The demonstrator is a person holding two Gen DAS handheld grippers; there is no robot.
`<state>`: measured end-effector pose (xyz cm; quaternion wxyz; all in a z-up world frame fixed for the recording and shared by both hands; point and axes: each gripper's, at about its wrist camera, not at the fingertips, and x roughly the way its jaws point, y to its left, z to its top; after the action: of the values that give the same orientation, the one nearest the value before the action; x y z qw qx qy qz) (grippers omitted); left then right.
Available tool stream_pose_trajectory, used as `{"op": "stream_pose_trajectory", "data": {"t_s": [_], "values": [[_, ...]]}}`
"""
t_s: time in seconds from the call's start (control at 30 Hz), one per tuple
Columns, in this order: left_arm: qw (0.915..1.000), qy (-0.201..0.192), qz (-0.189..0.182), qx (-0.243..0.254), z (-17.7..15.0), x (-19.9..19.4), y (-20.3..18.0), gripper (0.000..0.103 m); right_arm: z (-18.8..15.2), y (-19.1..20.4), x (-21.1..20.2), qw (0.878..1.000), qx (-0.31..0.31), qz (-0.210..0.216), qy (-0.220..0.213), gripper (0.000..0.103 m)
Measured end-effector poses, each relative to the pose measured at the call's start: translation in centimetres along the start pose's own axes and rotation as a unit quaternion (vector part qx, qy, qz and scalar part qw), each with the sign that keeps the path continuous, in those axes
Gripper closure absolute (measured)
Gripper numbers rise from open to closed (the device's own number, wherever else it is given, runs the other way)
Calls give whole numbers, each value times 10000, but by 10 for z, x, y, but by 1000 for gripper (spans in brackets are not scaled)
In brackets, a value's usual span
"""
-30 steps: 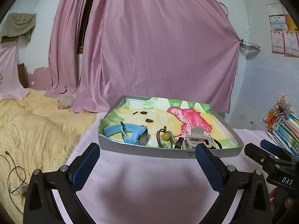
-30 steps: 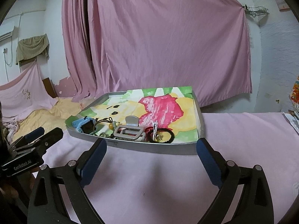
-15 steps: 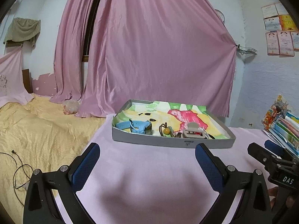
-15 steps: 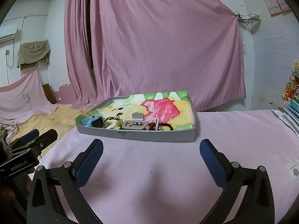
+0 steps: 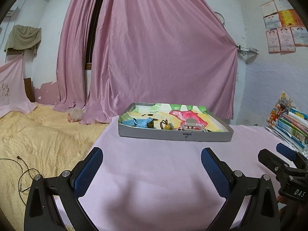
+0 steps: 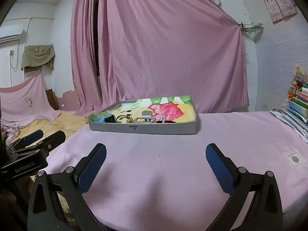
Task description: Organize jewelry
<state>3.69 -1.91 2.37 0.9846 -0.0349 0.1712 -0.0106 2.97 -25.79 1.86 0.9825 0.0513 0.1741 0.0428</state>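
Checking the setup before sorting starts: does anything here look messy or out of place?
Yes. The jewelry sits in a tangled heap along the front wall of the gray tray, the blue watch beside cords and clips. Both grippers hover open, away from it.

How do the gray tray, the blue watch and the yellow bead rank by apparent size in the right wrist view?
1. gray tray, clearly largest
2. blue watch
3. yellow bead, smallest
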Motion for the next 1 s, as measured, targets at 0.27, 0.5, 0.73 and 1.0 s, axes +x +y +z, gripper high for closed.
{"op": "stream_pose_trajectory", "data": {"t_s": [0.27, 0.5, 0.73, 1.0], "values": [[9999, -127, 9, -6, -21, -18, 2, 1, -14, -5, -24, 9998, 16, -91, -178, 1], [9996, -272, 37, -108, -33, -30, 8, 1, -25, -10, -37, 9990, -4, -123, -418, 1], [9995, -300, 98, -97, -45, -34, 11, 1, -32, -7, -35, 9986, -34, -196, -486, 1], [9994, -288, 129, -116, -47, -37, 12, 1, -33, -5, -30, 9992, -14, -186, -363, 1]]}}
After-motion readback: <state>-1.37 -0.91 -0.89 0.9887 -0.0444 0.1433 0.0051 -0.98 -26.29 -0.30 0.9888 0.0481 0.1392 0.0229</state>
